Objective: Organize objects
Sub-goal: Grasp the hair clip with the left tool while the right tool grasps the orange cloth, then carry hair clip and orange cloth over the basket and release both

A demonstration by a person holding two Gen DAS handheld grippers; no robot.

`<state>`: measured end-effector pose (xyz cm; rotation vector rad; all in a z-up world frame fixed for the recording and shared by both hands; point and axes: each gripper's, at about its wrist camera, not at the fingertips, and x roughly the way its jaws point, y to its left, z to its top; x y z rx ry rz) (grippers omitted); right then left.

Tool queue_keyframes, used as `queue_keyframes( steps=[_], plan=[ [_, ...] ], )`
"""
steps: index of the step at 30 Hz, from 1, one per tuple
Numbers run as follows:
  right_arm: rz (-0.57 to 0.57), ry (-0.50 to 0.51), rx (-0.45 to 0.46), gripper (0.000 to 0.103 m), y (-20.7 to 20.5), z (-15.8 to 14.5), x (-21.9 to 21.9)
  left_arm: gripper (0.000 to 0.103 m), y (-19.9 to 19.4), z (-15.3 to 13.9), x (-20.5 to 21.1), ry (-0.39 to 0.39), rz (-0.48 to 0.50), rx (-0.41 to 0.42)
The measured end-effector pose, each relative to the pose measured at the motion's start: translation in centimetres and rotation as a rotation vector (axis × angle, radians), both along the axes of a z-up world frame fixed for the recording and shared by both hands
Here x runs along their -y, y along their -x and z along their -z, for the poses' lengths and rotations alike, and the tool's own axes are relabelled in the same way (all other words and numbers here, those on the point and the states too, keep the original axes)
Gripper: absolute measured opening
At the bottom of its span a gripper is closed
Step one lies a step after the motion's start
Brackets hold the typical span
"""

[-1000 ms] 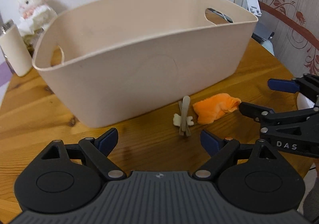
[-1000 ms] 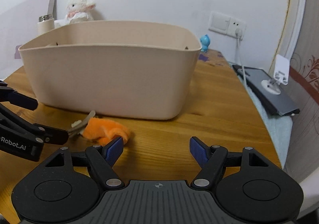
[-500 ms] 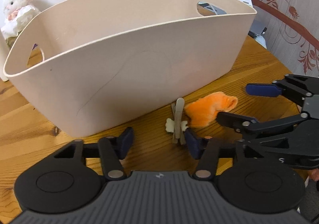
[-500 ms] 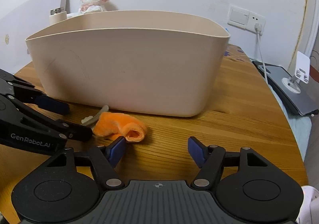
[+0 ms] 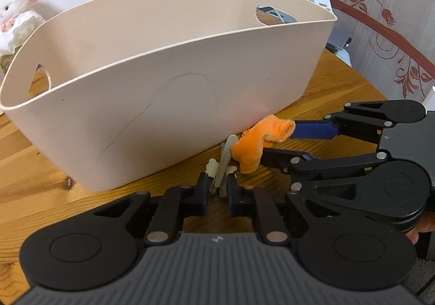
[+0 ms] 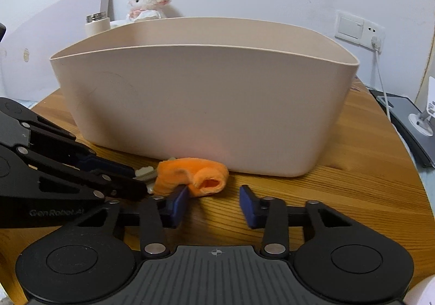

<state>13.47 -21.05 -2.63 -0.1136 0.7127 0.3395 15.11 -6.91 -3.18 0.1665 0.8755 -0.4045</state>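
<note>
A large beige basket (image 5: 168, 104) stands on the wooden table; it fills the right wrist view (image 6: 206, 104) too. In front of it lie a grey hair clip (image 5: 224, 166) with a cream ornament and an orange plush piece (image 5: 252, 147). My left gripper (image 5: 217, 195) is shut on the near end of the hair clip. My right gripper (image 6: 213, 206) is open, its fingers either side of the orange plush (image 6: 190, 176), one finger (image 5: 312, 129) beyond it and one in front. The right gripper (image 5: 285, 142) shows from the side in the left wrist view.
A white plush lamb (image 6: 148, 5) and a cream bottle (image 6: 96, 24) stand behind the basket by the wall. A socket with a cable (image 6: 375, 38) is on the wall. A dark device and a phone stand (image 6: 424, 117) lie at the table's right edge.
My left gripper moved forward and closed on the hair clip. My right gripper advanced until its open fingers bracket the orange plush, which has lifted slightly toward the basket.
</note>
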Motion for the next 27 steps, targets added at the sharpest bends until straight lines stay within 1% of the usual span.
queue_keyframes(
  steps=[1, 2, 4, 5, 6, 8, 9, 10, 11, 13, 15, 16, 17, 19, 23, 27],
  plan=[
    [-0.004, -0.004, 0.0, 0.035, 0.0, 0.0, -0.1, 0.015, 0.1, 0.0, -0.1, -0.002, -0.006, 0.0],
    [-0.009, -0.01, -0.002, 0.026, 0.0, -0.1, -0.3, 0.015, 0.2, -0.1, -0.4, -0.004, -0.012, 0.0],
    [-0.016, -0.013, -0.001, 0.02, 0.0, 0.0, -0.6, 0.015, 0.6, -0.1, -1.0, -0.007, -0.026, -0.002],
    [-0.016, -0.01, 0.001, 0.02, 0.0, 0.0, -0.8, 0.015, 0.7, -0.1, -1.3, -0.008, -0.033, -0.003],
    [-0.016, -0.008, 0.001, 0.023, 0.1, 0.0, -1.0, 0.015, 0.8, -0.2, -1.5, -0.01, -0.041, -0.004],
    [-0.011, -0.01, 0.002, 0.035, 0.2, 0.0, -1.1, 0.015, 1.1, -0.2, -2.1, -0.015, -0.061, -0.004],
    [-0.011, -0.015, 0.003, 0.038, 0.3, 0.0, -1.1, 0.015, 1.3, -0.3, -2.5, -0.015, -0.07, -0.004],
    [-0.014, -0.025, 0.002, 0.043, 0.4, -0.1, -1.1, 0.015, 1.4, -0.3, -2.7, -0.015, -0.079, -0.004],
    [-0.016, -0.035, 0.002, 0.046, 0.5, -0.2, -1.1, 0.015, 1.4, -0.3, -3.0, -0.011, -0.087, -0.005],
    [-0.012, -0.027, 0.005, 0.05, 0.5, -0.3, -1.4, 0.015, 1.4, -0.3, -3.4, -0.004, -0.103, -0.009],
    [-0.009, -0.012, 0.013, 0.051, 0.3, -0.4, -1.8, 0.015, 1.2, -0.3, -3.8, 0.002, -0.117, -0.013],
    [-0.013, -0.013, 0.015, 0.047, 0.2, -0.4, -2.0, 0.015, 1.0, -0.4, -3.4, 0.004, -0.121, -0.014],
    [-0.023, -0.019, 0.014, 0.024, 0.1, -0.4, -2.2, 0.015, 0.9, -0.4, -3.3, 0.009, -0.122, -0.014],
    [-0.027, -0.019, 0.012, 0.009, -0.1, -0.4, -2.5, 0.015, 1.1, -0.5, -3.7, 0.019, -0.124, -0.011],
    [-0.032, -0.02, 0.028, 0.005, 0.4, -0.6, -2.7, 0.015, 1.7, -1.1, -3.9, 0.031, -0.124, 0.006],
    [-0.037, -0.001, 0.063, 0.005, 1.7, -1.6, -2.8, 0.015, 2.7, -2.0, -4.4, 0.039, -0.125, 0.028]
  ],
)
